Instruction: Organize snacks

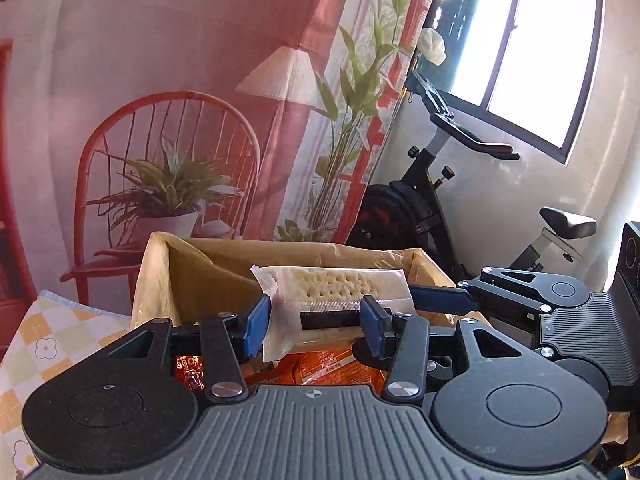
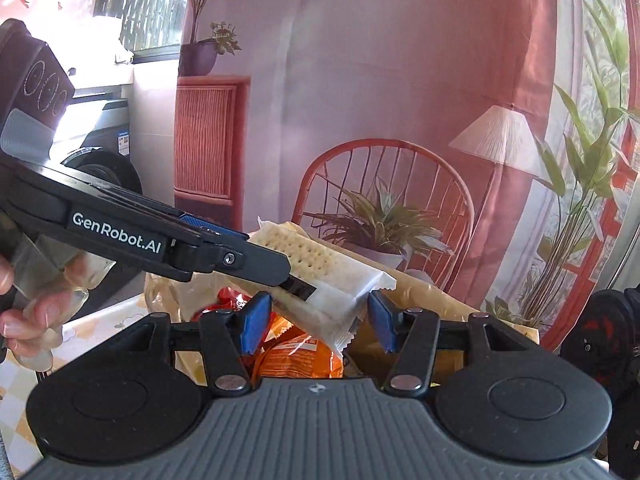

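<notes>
We judged the cracker packet (image 1: 336, 300), held above the open cardboard box (image 1: 192, 264), light, brittle and slippery-wrapped; the left gripper (image 1: 316, 322) clamped its near end, while the right gripper (image 2: 316, 322) straddled its other end, contact unclear.

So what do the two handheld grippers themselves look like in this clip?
Both match: the left gripper and right gripper each have a grey ribbed body with two round black discs, black linkage bars with silver rivets, and blue pads on the fingers. In the right wrist view the left gripper's side carries white "GenRobot.AI" lettering. The hand holding it seems to wear a clear glove. No cables visible.
</notes>
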A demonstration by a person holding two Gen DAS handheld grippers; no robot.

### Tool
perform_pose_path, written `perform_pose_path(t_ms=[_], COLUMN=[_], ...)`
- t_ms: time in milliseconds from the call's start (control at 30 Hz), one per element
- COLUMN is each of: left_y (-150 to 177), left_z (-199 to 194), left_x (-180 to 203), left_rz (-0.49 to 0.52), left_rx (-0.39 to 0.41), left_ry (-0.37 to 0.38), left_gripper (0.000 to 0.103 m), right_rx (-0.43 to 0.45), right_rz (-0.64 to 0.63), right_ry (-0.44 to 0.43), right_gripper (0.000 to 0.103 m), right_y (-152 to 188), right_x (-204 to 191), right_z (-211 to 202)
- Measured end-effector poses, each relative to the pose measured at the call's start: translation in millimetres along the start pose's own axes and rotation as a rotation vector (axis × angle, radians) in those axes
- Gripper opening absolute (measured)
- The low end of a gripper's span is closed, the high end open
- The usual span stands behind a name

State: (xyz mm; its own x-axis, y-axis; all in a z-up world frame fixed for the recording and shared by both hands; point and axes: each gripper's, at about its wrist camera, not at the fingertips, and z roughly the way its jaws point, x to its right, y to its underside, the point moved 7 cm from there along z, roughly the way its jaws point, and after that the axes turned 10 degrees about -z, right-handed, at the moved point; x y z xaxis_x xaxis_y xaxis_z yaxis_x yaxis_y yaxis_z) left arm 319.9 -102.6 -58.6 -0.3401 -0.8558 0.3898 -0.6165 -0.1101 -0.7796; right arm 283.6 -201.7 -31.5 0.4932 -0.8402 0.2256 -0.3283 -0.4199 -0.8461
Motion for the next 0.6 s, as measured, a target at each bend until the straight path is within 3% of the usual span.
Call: perform_pose_path(t_ms=[167, 200, 267, 433, 600], left_y=[-1, -3, -7, -13, -19], left_z=[19, 14, 2, -24, -51], left_x=[-10, -10, -9, -9, -8], left_rz=[-0.014, -0.005, 0.022, 0.106, 0.122], left_rx=[-0.009, 0.008, 0.038, 0.09, 0.12], left_ry=[-0.075, -0.075, -0.08, -0.156, -0.212], left_gripper=[0.053, 0.054, 0.066, 0.069, 0.084], right_rx=[-0.102, -0.101, -0.08, -0.051, 0.012], right_rz=[0.025, 0.044, 0.084, 0.08, 0.133], right_ry=[0.087, 0.094, 0.081, 0.095, 0.127], right_gripper=[0.059, 0.059, 0.071, 0.075, 0.089], right_y=[24, 26, 29, 26, 13], right_x=[12, 14, 18, 19, 20], right_z=[19, 17, 10, -10, -35])
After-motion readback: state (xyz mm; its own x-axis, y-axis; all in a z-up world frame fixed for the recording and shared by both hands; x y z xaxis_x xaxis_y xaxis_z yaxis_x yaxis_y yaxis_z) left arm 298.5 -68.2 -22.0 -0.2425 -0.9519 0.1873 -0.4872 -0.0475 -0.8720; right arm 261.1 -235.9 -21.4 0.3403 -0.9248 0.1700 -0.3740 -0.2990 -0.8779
